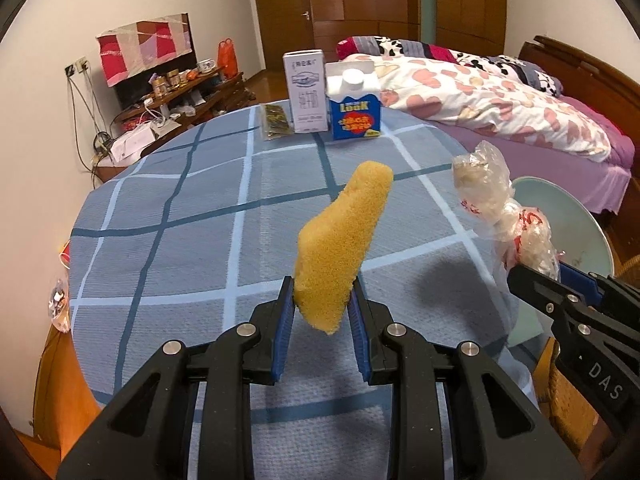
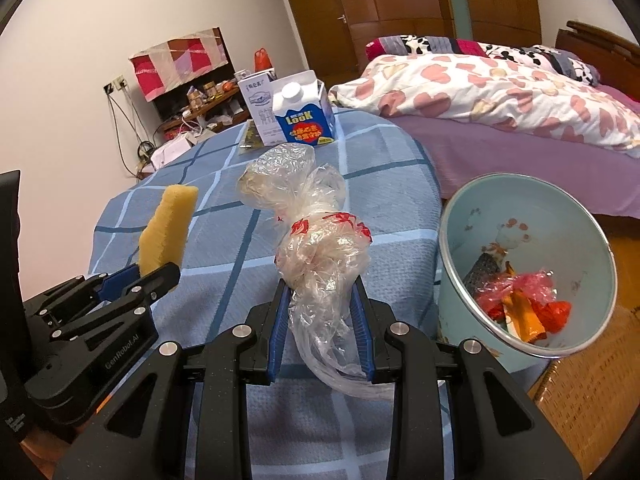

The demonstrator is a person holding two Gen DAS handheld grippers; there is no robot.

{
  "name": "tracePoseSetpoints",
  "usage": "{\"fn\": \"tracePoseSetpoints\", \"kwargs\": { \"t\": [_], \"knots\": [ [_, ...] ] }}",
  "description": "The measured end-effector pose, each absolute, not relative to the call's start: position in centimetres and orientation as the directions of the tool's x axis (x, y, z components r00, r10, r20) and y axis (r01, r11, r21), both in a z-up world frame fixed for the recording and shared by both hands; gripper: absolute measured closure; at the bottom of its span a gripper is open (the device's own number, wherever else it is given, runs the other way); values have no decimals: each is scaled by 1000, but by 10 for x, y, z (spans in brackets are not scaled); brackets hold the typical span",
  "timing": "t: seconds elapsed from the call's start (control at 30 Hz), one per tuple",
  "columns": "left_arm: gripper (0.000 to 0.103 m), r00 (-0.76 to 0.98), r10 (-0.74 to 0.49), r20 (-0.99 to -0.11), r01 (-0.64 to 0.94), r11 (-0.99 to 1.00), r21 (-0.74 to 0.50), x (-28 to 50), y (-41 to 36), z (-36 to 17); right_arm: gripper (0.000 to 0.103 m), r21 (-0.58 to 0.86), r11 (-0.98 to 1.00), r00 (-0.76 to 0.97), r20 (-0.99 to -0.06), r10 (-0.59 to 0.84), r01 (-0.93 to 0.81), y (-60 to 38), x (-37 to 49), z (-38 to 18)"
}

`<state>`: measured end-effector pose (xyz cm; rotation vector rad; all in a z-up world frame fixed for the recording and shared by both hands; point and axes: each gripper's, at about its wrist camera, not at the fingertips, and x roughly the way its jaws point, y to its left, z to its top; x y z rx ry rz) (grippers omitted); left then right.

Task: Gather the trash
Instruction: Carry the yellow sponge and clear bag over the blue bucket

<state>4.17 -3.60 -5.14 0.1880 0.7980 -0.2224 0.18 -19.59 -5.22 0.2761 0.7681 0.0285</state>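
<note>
The left gripper (image 1: 323, 298) is clamped on the lower end of a yellow sponge (image 1: 340, 248), which stands up tilted above the table (image 1: 168, 216) with its blue checked cloth. The right gripper (image 2: 320, 300) is closed on a crumpled clear plastic bag (image 2: 316, 240) with red print, also lifted off the table. Seen from the right wrist, the sponge (image 2: 168, 232) and left gripper (image 2: 140, 276) sit to the left of the bag.

Just beside the table's right edge stands a pale blue bin (image 2: 460, 248), its mouth tipped toward the camera, with red, orange and dark scraps inside. At the table's far edge stand a blue carton (image 1: 354, 110) with a white cap and a white box (image 1: 306, 92), touching or nearly so; a small dark packet (image 1: 274, 122) lies flat left of the box. A bed (image 1: 520, 120) lies beyond the table to the right.
</note>
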Motion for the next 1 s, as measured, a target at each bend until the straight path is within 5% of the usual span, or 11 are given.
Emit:
{"fn": "tracePoseSetpoints", "kwargs": {
  "t": [1.0],
  "knots": [
    [76, 653, -240, -719, 432, 897, 92, 13, -110, -44, 73, 287, 924, 735, -678, 11, 251, -268, -39, -57]
  ]
}}
